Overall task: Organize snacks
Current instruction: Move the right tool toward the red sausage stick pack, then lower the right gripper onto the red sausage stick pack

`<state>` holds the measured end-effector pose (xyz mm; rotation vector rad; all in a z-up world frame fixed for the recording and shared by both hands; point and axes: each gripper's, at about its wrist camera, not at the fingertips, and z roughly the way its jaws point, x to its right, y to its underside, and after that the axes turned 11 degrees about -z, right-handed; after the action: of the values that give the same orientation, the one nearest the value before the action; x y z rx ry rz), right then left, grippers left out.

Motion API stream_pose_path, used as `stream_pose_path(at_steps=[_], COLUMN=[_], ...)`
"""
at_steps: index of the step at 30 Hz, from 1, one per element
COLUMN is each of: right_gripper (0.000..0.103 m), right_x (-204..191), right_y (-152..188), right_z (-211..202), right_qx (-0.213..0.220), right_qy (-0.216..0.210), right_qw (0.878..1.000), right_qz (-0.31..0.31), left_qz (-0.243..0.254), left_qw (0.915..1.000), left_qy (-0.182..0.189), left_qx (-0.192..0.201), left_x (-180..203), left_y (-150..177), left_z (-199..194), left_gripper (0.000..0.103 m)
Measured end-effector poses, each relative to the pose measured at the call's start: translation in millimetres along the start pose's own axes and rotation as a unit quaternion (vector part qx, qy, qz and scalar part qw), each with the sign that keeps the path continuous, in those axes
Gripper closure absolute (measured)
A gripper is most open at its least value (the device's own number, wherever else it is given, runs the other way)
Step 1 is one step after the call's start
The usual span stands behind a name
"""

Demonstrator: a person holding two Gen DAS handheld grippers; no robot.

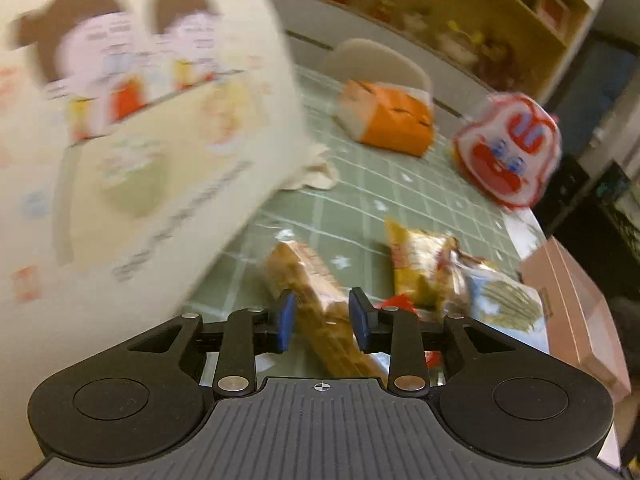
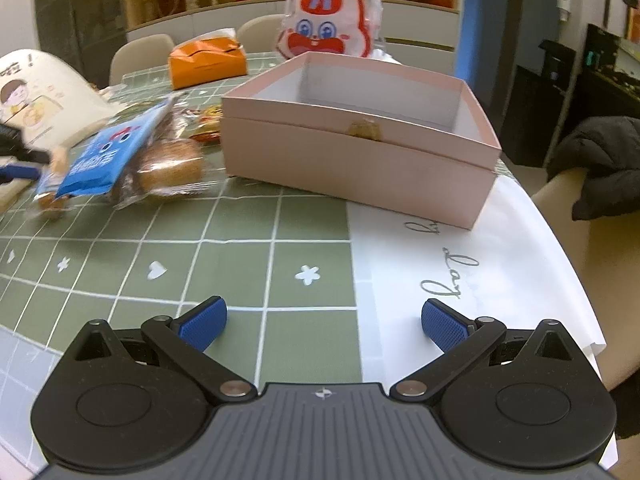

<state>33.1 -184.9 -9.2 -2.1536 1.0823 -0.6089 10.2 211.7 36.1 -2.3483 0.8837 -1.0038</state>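
My left gripper (image 1: 322, 322) is shut on a clear-wrapped pack of brown wafer biscuits (image 1: 316, 292), just above the green checked tablecloth (image 1: 360, 196). Beside it lie a yellow snack bag (image 1: 420, 264) and a blue-and-white packet (image 1: 504, 300). The open pink box (image 2: 360, 152) stands at the right; its corner shows in the left wrist view (image 1: 576, 312). My right gripper (image 2: 324, 326) is open and empty, low over the cloth in front of the box. A blue packet (image 2: 104, 156) and wrapped cakes (image 2: 172, 168) lie left of the box.
A large cream cartoon-printed bag (image 1: 120, 140) fills the left. An orange tissue pack (image 1: 396, 120) and a red-and-white rabbit-face bag (image 1: 512, 148) sit further back. A white printed sheet (image 2: 460, 280) lies under the box. Chairs and a shelf stand behind; a dark coat (image 2: 600, 160) hangs at right.
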Motion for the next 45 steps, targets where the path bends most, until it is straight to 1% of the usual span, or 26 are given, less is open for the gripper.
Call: stream_pose_path(at_steps=[3, 5, 7, 10, 13, 14, 15, 17, 19, 21, 22, 23, 24, 25, 26, 27, 28, 29, 30, 32, 33, 34, 35, 39, 41, 45], right_gripper=[0.000, 0.000, 0.000, 0.000, 0.000, 0.000, 0.000, 0.000, 0.000, 0.002, 0.006, 0.011, 0.014, 0.020, 0.032, 0.040, 0.053, 0.058, 0.060, 0.067, 0.070, 0.083, 0.090, 0.091, 0.091, 0.091], right_x=[-2, -8, -15, -29, -39, -41, -41, -44, -44, -50, -54, -57, -57, -58, -57, -55, -55, -55, -56, -56, -56, -57, -58, -58, -62, -70], right_y=[-1, -7, -12, -21, -32, -37, -37, -50, -78, -99, -111, -125, -139, -156, -172, -185, -195, -204, -209, -210, -208, -208, -209, -210, -210, -214], right_z=[1, 3, 3, -3, -16, -20, -20, -26, -24, -19, -16, -12, -6, 3, 15, 28, 42, 59, 73, 98, 108, 112, 114, 125, 134, 156], right_qx=[-0.002, -0.006, -0.004, 0.015, 0.045, 0.056, 0.056, 0.072, 0.087, 0.105, 0.115, 0.121, 0.119, 0.108, 0.089, 0.068, 0.043, 0.016, -0.005, -0.038, -0.051, -0.050, -0.055, -0.103, -0.128, -0.160], right_qy=[0.001, 0.005, 0.010, 0.007, -0.003, -0.002, -0.002, 0.009, 0.031, 0.071, 0.086, 0.083, 0.070, 0.051, 0.030, 0.010, -0.013, -0.029, -0.034, -0.029, -0.013, 0.014, 0.036, 0.082, 0.100, 0.133], right_qw=[1.000, 1.000, 1.000, 0.999, 0.998, 0.998, 0.998, 0.997, 0.996, 0.992, 0.989, 0.989, 0.990, 0.993, 0.996, 0.998, 0.999, 0.998, 0.998, 0.996, 0.996, 0.997, 0.997, 0.991, 0.984, 0.972], right_qz=[0.003, 0.002, -0.006, -0.028, -0.040, -0.041, -0.041, -0.035, -0.010, -0.012, -0.017, -0.022, -0.022, -0.017, -0.003, 0.014, 0.030, 0.044, 0.060, 0.069, 0.065, 0.050, 0.030, -0.032, -0.072, -0.112], left_qz=[0.045, 0.072, 0.091, 0.104, 0.113, 0.118, 0.126, 0.137, 0.148, 0.157, 0.159, 0.161, 0.161, 0.160, 0.155, 0.149, 0.143, 0.138, 0.133, 0.127, 0.125, 0.125, 0.127, 0.135, 0.138, 0.135], left_qw=[0.9989, 0.9971, 0.9956, 0.9944, 0.9929, 0.9922, 0.9911, 0.9889, 0.9865, 0.9845, 0.9841, 0.9839, 0.9839, 0.9840, 0.9844, 0.9850, 0.9855, 0.9859, 0.9863, 0.9867, 0.9868, 0.9868, 0.9868, 0.9861, 0.9857, 0.9859], left_qy=[0.005, 0.011, 0.010, 0.021, 0.036, 0.040, 0.045, 0.056, 0.068, 0.075, 0.076, 0.076, 0.075, 0.077, 0.079, 0.083, 0.086, 0.089, 0.091, 0.094, 0.094, 0.094, 0.093, 0.089, 0.090, 0.091], left_qx=[-0.010, -0.022, -0.015, -0.005, 0.006, 0.006, 0.003, -0.010, -0.019, -0.022, -0.022, -0.020, -0.019, -0.020, -0.023, -0.026, -0.030, -0.033, -0.036, -0.039, -0.040, -0.041, -0.040, -0.037, -0.036, -0.038], left_x=[17, 25, 27, 24, 19, 17, 17, 18, 19, 21, 21, 22, 22, 22, 21, 19, 17, 15, 14, 12, 12, 12, 13, 17, 17, 16], left_y=[6, 9, 14, 18, 22, 22, 23, 23, 26, 29, 31, 33, 33, 34, 33, 32, 32, 30, 29, 28, 28, 28, 29, 31, 32, 31], left_z=[13, 21, 21, 21, 19, 18, 16, 14, 11, 9, 9, 8, 8, 8, 8, 8, 7, 8, 8, 8, 8, 7, 7, 7, 7, 8], left_gripper=[0.056, 0.055, 0.055, 0.055, 0.055, 0.055, 0.055, 0.055, 0.055, 0.054, 0.054, 0.054, 0.054, 0.054, 0.054, 0.054, 0.054, 0.055, 0.055, 0.055, 0.055, 0.055, 0.055, 0.055, 0.055, 0.055])
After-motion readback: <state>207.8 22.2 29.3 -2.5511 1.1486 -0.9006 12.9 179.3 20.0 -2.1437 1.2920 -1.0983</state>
